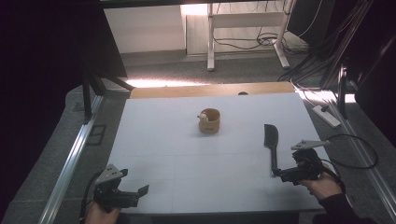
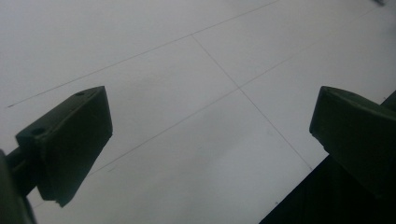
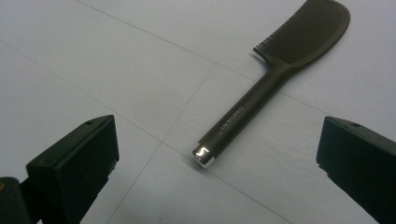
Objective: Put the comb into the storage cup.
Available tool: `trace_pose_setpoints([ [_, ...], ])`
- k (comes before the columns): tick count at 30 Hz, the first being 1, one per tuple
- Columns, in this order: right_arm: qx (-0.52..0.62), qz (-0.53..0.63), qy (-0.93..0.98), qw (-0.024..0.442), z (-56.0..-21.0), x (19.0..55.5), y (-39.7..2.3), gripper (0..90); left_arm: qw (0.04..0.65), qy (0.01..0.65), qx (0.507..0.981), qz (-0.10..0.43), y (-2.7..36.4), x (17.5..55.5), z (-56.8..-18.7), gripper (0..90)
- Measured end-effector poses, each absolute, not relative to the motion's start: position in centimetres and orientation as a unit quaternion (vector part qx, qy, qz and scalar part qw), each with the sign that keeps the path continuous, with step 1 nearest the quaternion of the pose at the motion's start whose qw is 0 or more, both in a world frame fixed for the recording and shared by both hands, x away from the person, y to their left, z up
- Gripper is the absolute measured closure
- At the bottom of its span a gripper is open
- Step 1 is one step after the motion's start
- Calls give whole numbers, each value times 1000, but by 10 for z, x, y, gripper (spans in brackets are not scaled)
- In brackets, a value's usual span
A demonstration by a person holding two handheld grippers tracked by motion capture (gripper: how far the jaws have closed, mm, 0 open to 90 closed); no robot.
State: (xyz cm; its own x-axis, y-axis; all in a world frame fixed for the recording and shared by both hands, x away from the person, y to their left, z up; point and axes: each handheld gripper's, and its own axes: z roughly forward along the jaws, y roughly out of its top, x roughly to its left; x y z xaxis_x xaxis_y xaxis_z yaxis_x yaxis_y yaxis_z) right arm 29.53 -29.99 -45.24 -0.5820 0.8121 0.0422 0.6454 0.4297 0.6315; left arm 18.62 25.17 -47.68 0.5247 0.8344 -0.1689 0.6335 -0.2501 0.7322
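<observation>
- We see a dark comb (image 1: 271, 142) lying flat on the white table (image 1: 187, 140), near its right edge, toothed head toward the far edge, handle toward the near edge.
- In the right gripper view the comb (image 3: 275, 79) has fine teeth along one side of the head and a shiny silver cap on the handle end; small lettering on the handle, too small to read.
- The right gripper (image 1: 279, 172) sits by the near right corner, held by a hand (image 1: 322, 184), just beside the handle end of the comb.
- In the right gripper view, the right gripper (image 3: 217, 158) has its jaws spread wide with nothing between them; the comb's cap lies between them, touching neither.
- A small tan wooden cup (image 1: 209, 121) stands upright around the table's middle, toward the far edge, well apart from the comb; something small and pale sits at its rim, we cannot tell what.
- The left gripper (image 1: 140, 191) is at the near left corner, held by a hand (image 1: 100, 212).
- In the left gripper view, the left gripper (image 2: 210, 135) has its jaws wide apart, gripping nothing, bare table with thin lines under them.
- Cables (image 1: 261, 42) trail on the floor beyond the far edge.
</observation>
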Motion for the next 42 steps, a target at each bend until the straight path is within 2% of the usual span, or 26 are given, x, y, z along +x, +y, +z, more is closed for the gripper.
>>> trace_pose_setpoints([
  [8,434,292,840,142,-453,303,-293,0,392,469,781,128,252,186,-477,3],
  [22,437,287,843,122,-455,315,-289,0,392,468,782,127,252,186,-477,4],
  [42,436,272,850,119,-461,330,-285,0,390,467,783,128,251,187,-477,7],
])
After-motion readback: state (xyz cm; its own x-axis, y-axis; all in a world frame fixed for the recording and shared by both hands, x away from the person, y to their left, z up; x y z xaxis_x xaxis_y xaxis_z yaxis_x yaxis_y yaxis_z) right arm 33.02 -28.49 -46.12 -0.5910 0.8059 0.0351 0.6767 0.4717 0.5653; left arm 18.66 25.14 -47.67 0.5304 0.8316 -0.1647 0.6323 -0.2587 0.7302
